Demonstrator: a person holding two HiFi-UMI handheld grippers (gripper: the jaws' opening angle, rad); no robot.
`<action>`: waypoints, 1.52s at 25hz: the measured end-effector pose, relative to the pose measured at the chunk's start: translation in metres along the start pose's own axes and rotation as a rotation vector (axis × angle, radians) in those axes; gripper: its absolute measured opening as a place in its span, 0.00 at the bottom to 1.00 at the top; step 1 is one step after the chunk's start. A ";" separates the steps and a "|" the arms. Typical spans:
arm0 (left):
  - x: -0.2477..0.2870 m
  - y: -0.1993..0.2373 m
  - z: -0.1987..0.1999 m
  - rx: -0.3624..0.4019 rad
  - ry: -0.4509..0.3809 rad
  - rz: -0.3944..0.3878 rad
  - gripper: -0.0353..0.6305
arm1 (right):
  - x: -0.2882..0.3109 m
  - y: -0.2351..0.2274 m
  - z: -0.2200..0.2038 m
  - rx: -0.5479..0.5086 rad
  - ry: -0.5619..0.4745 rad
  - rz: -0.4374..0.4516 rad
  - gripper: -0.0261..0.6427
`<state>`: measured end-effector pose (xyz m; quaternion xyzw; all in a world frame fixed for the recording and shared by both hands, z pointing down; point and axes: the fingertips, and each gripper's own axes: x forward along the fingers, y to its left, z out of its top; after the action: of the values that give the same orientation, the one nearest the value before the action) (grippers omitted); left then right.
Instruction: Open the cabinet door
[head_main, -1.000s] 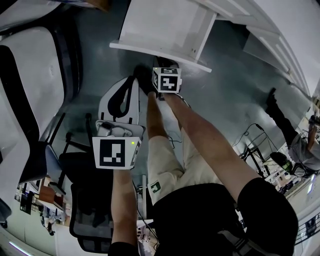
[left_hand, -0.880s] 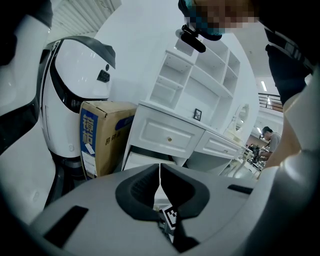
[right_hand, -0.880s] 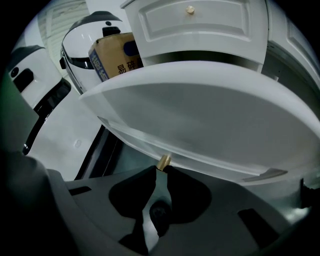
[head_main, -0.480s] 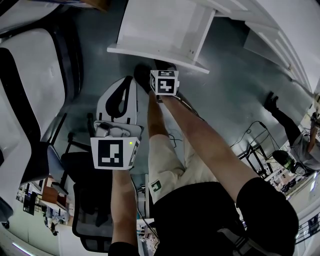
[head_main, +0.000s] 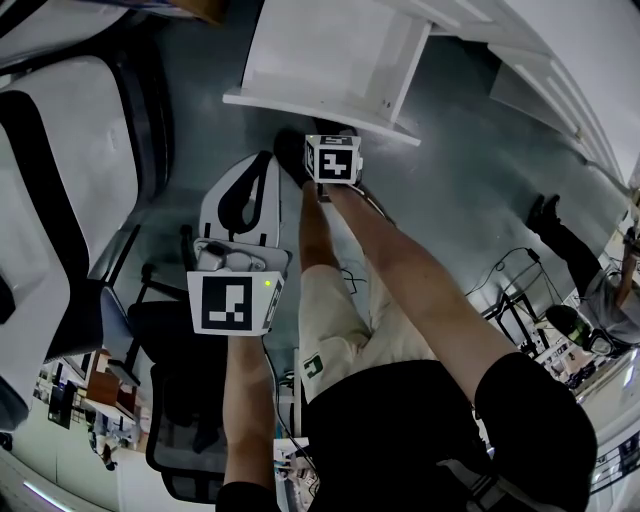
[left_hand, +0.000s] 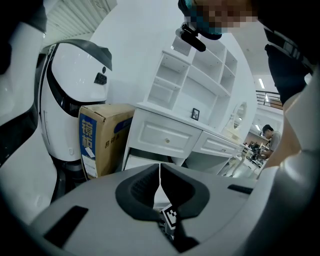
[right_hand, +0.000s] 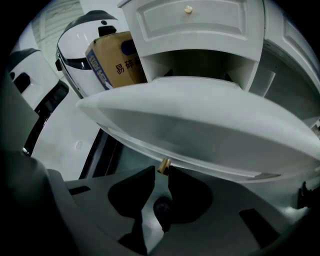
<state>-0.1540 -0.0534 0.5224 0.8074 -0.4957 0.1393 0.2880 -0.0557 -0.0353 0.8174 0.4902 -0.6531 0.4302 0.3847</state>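
Observation:
The white cabinet door (head_main: 330, 60) stands swung open, its edge just beyond my right gripper (head_main: 335, 135). In the right gripper view the door (right_hand: 200, 125) fills the middle, with its small brass knob (right_hand: 164, 164) on the lower edge. My right gripper (right_hand: 161, 172) has that knob between its fingertips; the jaws are opening and a thin gap shows beside the knob. My left gripper (head_main: 255, 175) hangs back to the left of the door and holds nothing. In its own view the left gripper (left_hand: 160, 172) is shut, pointing at the white desk unit (left_hand: 165, 137).
A cardboard box (left_hand: 102, 137) stands left of the desk, next to a white and black shell (left_hand: 75, 85). A drawer with a knob (right_hand: 188, 9) sits above the open compartment. A black office chair (head_main: 175, 400) is behind my left arm. Another person (head_main: 590, 290) stands at the far right.

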 end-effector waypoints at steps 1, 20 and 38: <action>-0.002 0.000 0.003 0.005 -0.001 0.001 0.09 | -0.003 0.001 0.001 0.005 0.003 0.004 0.19; -0.073 -0.030 0.097 0.045 -0.035 -0.014 0.09 | -0.158 0.037 0.059 -0.076 -0.030 0.069 0.18; -0.137 -0.090 0.166 0.096 -0.090 -0.080 0.09 | -0.343 0.035 0.156 -0.139 -0.250 0.177 0.14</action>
<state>-0.1494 -0.0244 0.2910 0.8449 -0.4682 0.1149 0.2318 -0.0252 -0.0705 0.4419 0.4527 -0.7647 0.3517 0.2942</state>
